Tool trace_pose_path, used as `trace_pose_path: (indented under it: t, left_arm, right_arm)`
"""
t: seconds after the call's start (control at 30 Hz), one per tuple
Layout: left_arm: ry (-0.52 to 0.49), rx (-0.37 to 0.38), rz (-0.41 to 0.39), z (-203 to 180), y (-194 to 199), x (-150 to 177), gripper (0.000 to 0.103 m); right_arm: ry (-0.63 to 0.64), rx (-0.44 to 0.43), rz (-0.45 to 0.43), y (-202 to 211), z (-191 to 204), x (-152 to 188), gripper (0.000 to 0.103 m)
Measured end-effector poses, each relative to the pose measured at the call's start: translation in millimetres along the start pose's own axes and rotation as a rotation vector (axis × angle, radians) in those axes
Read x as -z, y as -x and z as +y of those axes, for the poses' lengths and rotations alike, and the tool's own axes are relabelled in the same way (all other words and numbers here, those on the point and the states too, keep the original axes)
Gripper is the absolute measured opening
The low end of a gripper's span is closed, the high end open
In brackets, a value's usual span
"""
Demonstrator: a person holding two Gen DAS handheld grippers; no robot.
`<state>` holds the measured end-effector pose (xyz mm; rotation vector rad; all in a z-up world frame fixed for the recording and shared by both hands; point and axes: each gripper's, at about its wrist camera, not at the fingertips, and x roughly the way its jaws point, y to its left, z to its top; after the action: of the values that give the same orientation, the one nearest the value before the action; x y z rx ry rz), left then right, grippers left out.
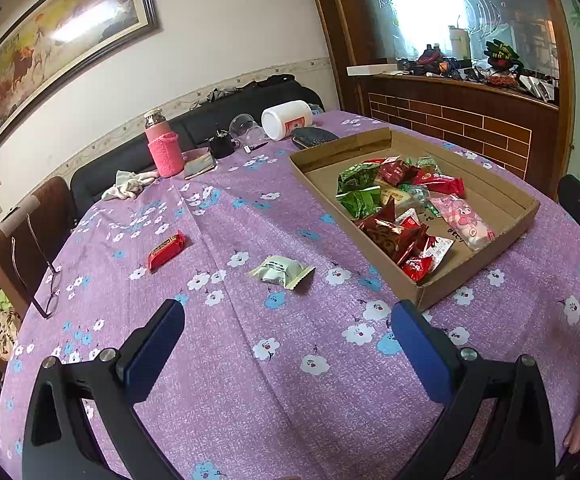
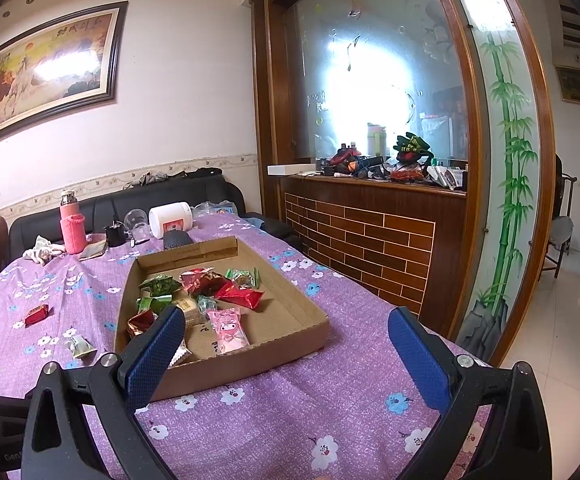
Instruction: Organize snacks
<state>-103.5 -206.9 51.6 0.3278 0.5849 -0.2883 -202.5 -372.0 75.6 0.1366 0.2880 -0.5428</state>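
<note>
A shallow cardboard tray [image 1: 502, 190] on the purple flowered tablecloth holds several wrapped snacks, green, red and pink. It also shows in the right wrist view [image 2: 290, 300]. Two snacks lie loose on the cloth left of the tray: a red packet [image 1: 166, 250] and a pale green packet [image 1: 282, 271]. Both show small in the right wrist view, the red packet [image 2: 37, 315] and the pale green packet [image 2: 80, 346]. My left gripper [image 1: 288, 318] is open and empty, above the cloth just short of the pale packet. My right gripper [image 2: 286, 326] is open and empty, near the tray's front edge.
At the table's far side stand a pink bottle [image 1: 162, 148], a tipped white jar [image 1: 288, 119], a clear cup [image 1: 246, 127], a dark wallet [image 1: 314, 137] and a rag [image 1: 130, 188]. Glasses [image 1: 46, 280] lie at the left edge. A brick-faced counter [image 2: 370, 240] stands to the right.
</note>
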Motion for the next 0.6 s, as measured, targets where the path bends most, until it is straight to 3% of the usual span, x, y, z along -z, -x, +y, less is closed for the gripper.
trace_pose_path:
  t: [0.6]
  left_arm:
    - [-0.003, 0.005, 0.01, -0.1, -3.4, -0.5, 0.103]
  right_arm:
    - [0.003, 0.001, 0.004, -1.3, -0.1, 1.0, 0.102]
